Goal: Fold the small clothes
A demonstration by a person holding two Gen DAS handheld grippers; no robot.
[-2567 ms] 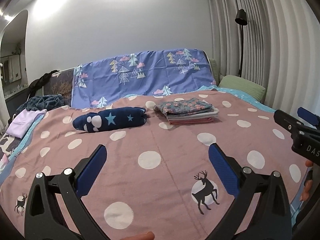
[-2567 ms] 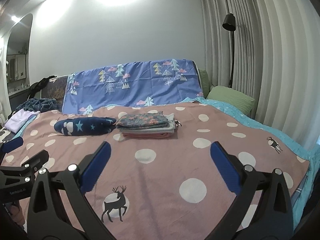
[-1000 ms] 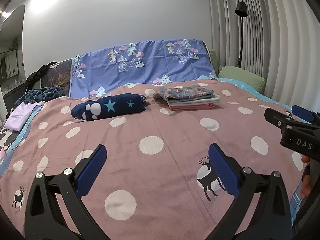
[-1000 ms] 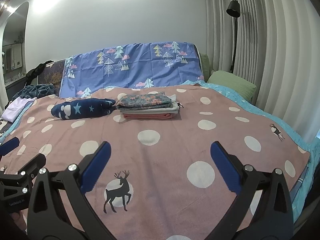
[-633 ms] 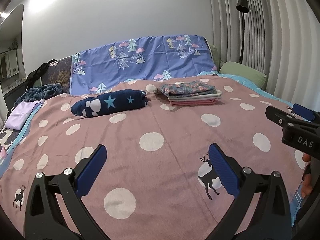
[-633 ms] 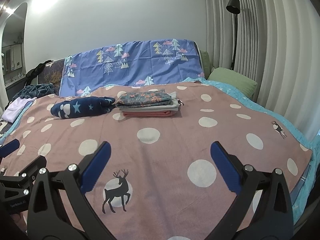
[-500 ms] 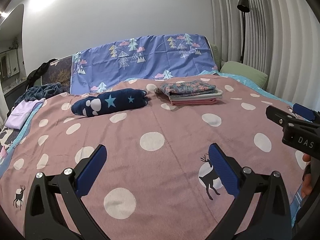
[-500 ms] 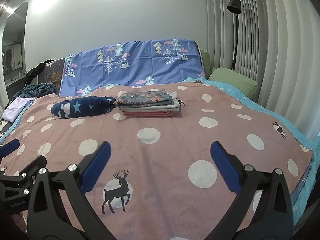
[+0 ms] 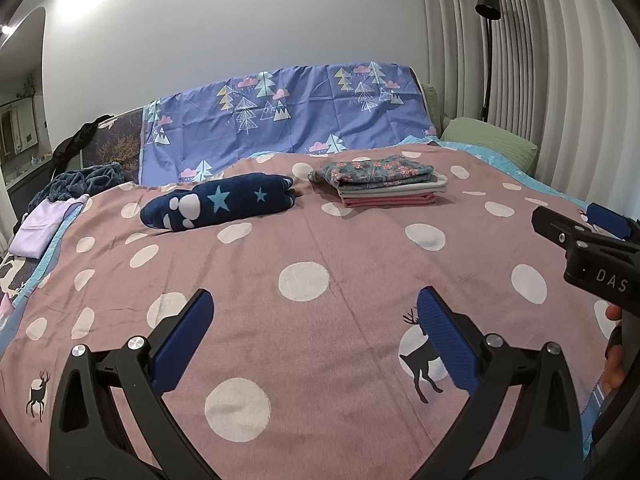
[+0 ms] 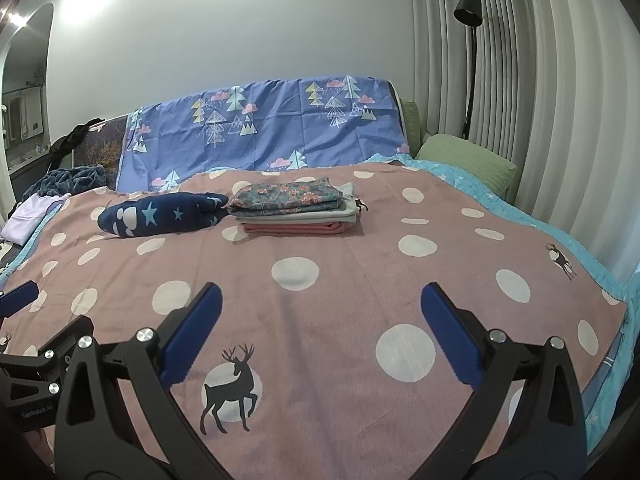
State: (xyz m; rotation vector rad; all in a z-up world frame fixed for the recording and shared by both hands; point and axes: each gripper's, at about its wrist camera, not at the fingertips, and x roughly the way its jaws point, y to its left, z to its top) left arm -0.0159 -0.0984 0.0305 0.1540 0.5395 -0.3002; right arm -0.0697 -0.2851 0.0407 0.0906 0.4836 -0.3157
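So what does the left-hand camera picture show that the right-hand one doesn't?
Only the left wrist view shows the right gripper from the side, at its right edge, and a small deer print at lower left. Only the right wrist view shows the left gripper from the side at its left edge, and a deer print near the blanket's right edge. Both show the pink dotted blanket, the navy star bundle, the folded stack and the floor lamp, each through open blue-padded fingers.
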